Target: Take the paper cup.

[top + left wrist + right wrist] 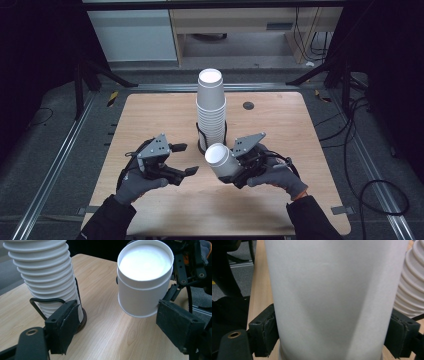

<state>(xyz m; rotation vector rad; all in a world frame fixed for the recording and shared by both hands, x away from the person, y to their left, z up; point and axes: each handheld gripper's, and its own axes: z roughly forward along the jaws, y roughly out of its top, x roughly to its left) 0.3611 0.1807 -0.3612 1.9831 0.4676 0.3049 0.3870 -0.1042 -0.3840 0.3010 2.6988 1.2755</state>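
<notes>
My right gripper [231,171] is shut on a white paper cup [220,159], which it holds tilted above the table with the round end toward the left. In the right gripper view both pads [264,332] press the cup's wall [332,297]. My left gripper [185,159] stands open just left of the cup, with nothing between its jaws. In the left gripper view the cup [143,280] hangs ahead of that gripper [122,327]. A tall stack of upturned white cups [210,110] [45,272] stands in a black wire holder [201,145] behind both grippers.
The wooden table [150,115] has a small dark grommet [248,105] to the right of the stack. Metal rails and black cables [380,190] run along the floor at both sides. A pale cabinet [132,35] stands beyond the far edge.
</notes>
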